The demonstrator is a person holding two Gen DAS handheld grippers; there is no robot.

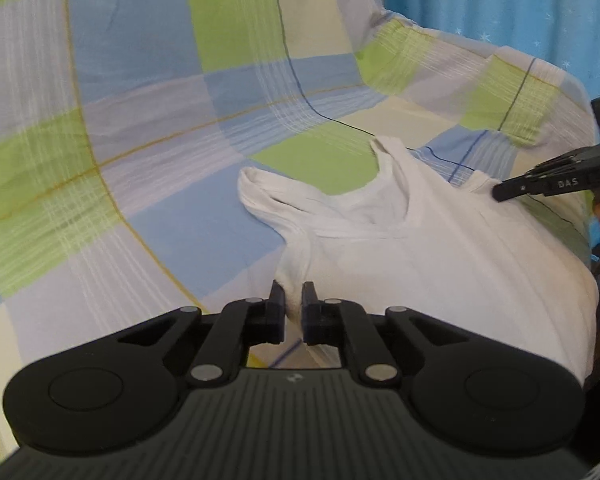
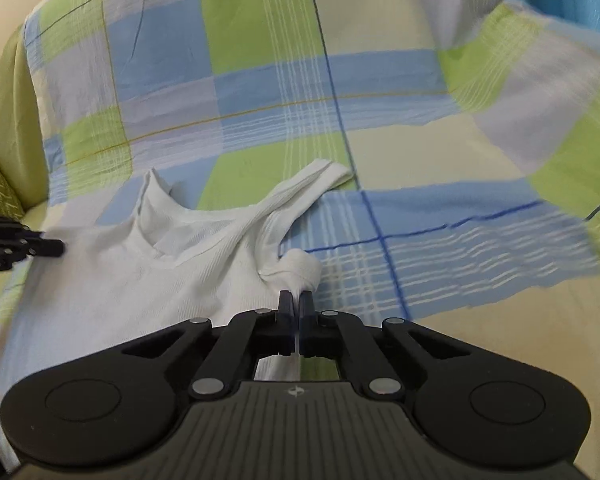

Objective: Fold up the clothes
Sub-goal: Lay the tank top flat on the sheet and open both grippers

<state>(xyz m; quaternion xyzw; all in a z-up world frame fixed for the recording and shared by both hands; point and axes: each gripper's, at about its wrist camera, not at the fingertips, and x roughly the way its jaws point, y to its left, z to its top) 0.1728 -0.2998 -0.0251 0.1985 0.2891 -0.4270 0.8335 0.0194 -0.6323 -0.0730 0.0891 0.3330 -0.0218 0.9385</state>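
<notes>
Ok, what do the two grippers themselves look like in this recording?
Both are matte black plastic. The left gripper and right gripper each have a ribbed grey-black base with a small logo, two round caps, linkage arms with silver pivot pins and flat dark fingers. Seen side-on, the right one bears white "DAS" lettering. No cables or sleeves show.

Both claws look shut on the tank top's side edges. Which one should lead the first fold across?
Left, marginally. The left claw pinches a flat edge of the white tank top, while the right claw holds a bunched, knotted wad at its armhole that would probably drag in wrinkles. Both already grip cloth.
</notes>
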